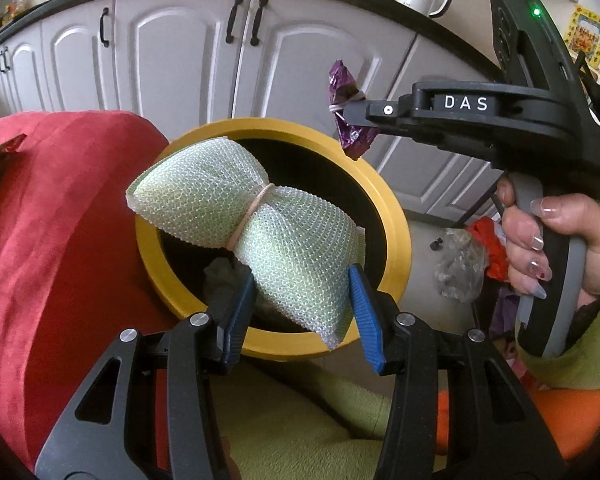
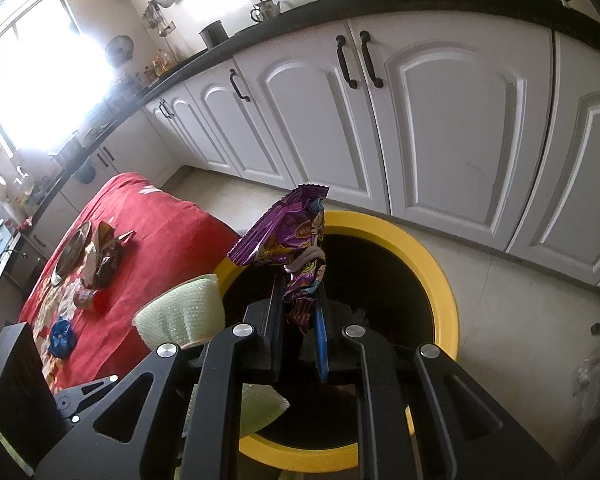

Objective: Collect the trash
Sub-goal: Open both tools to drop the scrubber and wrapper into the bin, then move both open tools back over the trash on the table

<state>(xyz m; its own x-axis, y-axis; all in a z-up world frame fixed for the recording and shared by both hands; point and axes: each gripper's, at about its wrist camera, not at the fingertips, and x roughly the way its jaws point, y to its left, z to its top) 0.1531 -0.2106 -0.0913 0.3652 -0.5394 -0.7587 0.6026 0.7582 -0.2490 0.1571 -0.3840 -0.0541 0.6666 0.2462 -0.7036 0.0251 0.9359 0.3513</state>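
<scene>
Blue-padded fingers of our left gripper clamp the pale green bubble-wrap bundle tied with a rubber band; its long axis slants across the mouth of the yellow-rimmed round black bin, directly over the opening. Our right gripper pinches the crumpled purple foil snack wrapper above the same bin. Both hang equally near; releasing should drop both in.

Bin interior dark; contents unreadable except a grey lump at the left pad. Bubble-wrap bundle mostly hidden behind gripper frame in right wrist view. Wrapper print too crumpled to read. Litter on red cloth too small to identify. Window blown out.
</scene>
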